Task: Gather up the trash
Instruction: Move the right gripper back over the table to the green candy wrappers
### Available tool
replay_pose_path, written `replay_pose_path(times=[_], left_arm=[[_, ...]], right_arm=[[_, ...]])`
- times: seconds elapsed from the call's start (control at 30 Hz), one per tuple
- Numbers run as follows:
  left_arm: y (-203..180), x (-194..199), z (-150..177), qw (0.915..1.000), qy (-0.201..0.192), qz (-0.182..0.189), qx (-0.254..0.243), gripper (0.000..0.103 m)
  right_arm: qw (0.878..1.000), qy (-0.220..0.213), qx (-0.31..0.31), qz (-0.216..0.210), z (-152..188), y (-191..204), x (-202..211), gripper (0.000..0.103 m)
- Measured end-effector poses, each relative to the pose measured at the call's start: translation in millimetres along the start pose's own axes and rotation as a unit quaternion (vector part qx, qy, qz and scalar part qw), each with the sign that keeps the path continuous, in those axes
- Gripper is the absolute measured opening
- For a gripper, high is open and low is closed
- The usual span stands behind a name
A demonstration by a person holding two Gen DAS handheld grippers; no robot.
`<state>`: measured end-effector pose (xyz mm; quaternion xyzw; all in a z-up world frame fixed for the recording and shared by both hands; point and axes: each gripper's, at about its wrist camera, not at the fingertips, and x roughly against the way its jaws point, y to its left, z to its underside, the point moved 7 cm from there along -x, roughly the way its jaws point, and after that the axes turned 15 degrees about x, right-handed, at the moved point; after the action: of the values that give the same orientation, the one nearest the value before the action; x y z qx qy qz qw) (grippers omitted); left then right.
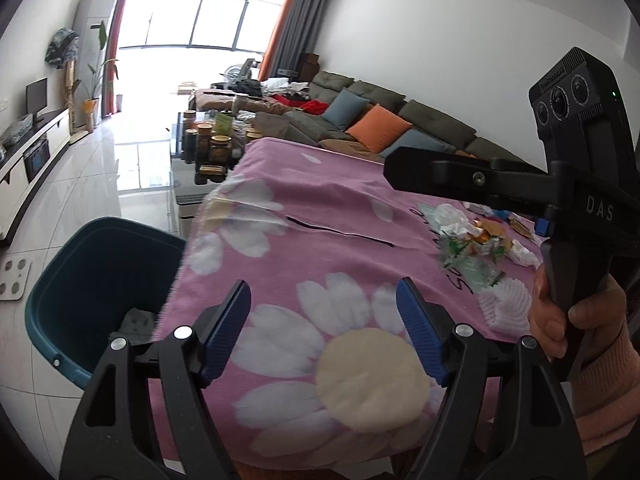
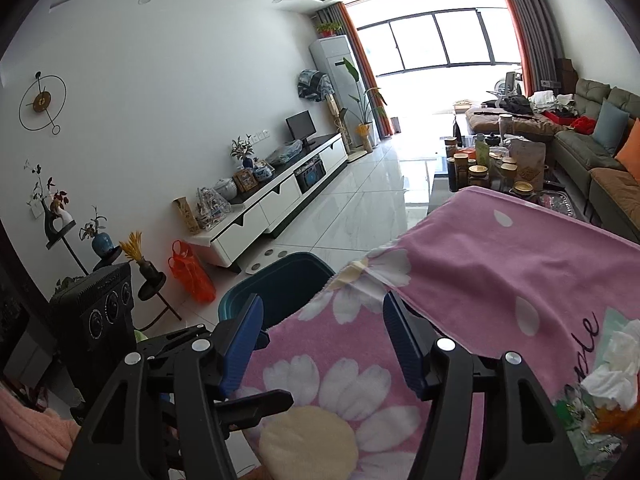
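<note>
Two grippers are over the table, one in each hand of the person. The left gripper has its two blue pads wide apart, and nothing is between them — only the pink flowered cloth lies below. The right gripper is also open, a little less wide, and it holds nothing. In the left wrist view I see the right gripper from the side, with a hand in a pink sleeve around its handle.

The trash lies in one loose pile on the cloth, towards the right side: crumpled white tissues, some coloured wrappers and one white foam net. How many pieces exactly, I cannot count. In the right wrist view the same pile shows at the right edge.

One teal bin stands on the floor just beside the table's left edge, and something pale lies at its bottom.
</note>
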<state>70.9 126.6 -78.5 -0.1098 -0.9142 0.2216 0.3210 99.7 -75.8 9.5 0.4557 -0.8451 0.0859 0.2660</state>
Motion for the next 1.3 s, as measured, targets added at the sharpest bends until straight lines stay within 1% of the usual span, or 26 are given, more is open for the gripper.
replay_pose_path(times=[0.13, 0.27, 0.43, 0.5, 0.63, 0.73, 0.87, 0.93, 0.97, 1.03, 1.07, 1.1, 1.17, 1.2, 1.27, 1.3], left_arm=[[-50, -26, 29, 0.9975, 0.043, 0.051, -0.024, 0.075], [-93, -48, 54, 0.9911, 0.083, 0.093, -0.045, 0.075], [-132, -68, 77, 0.9828, 0.12, 0.123, -0.067, 0.075], [-142, -75, 84, 0.9801, 0.133, 0.129, -0.072, 0.075], [-157, -90, 95, 0.9765, 0.156, 0.125, -0.08, 0.074], [-161, -98, 99, 0.9747, 0.171, 0.121, -0.078, 0.073], [-167, -108, 100, 0.9738, 0.178, 0.12, -0.074, 0.069], [-170, -110, 101, 0.9731, 0.181, 0.121, -0.075, 0.064], [-170, -111, 100, 0.9722, 0.185, 0.122, -0.075, 0.059], [-172, -112, 100, 0.9719, 0.186, 0.121, -0.078, 0.056], [-173, -111, 101, 0.9715, 0.188, 0.121, -0.08, 0.049], [-173, -112, 102, 0.971, 0.191, 0.121, -0.079, 0.038], [-172, -113, 102, 0.9702, 0.195, 0.122, -0.076, 0.029], [-171, -111, 103, 0.9706, 0.194, 0.121, -0.076, 0.026], [-171, -110, 101, 0.9711, 0.191, 0.121, -0.076, 0.02], [-171, -108, 100, 0.9712, 0.19, 0.123, -0.076, 0.019]], right_arm=[[0.999, -0.007, -0.019, 0.05, 21, -29, 40, 0.06], [0.994, -0.007, -0.045, 0.102, 45, -58, 76, 0.061], [0.985, -0.005, -0.088, 0.148, 80, -90, 109, 0.061], [0.982, -0.003, -0.103, 0.161, 94, -100, 117, 0.061], [0.977, 0.003, -0.123, 0.175, 114, -114, 122, 0.061], [0.975, 0.012, -0.134, 0.178, 126, -121, 119, 0.061], [0.976, 0.024, -0.136, 0.169, 132, -127, 112, 0.061], [0.978, 0.032, -0.13, 0.161, 132, -126, 106, 0.061], [0.978, 0.037, -0.128, 0.161, 133, -127, 103, 0.061], [0.979, 0.043, -0.124, 0.156, 134, -126, 98, 0.061], [0.979, 0.045, -0.122, 0.155, 134, -125, 96, 0.061], [0.979, 0.047, -0.12, 0.155, 134, -124, 95, 0.061], [0.98, 0.046, -0.119, 0.151, 135, -122, 96, 0.058], [0.98, 0.046, -0.12, 0.151, 136, -122, 97, 0.057], [0.98, 0.048, -0.12, 0.15, 137, -123, 98, 0.048], [0.98, 0.05, -0.119, 0.151, 137, -122, 98, 0.045]])
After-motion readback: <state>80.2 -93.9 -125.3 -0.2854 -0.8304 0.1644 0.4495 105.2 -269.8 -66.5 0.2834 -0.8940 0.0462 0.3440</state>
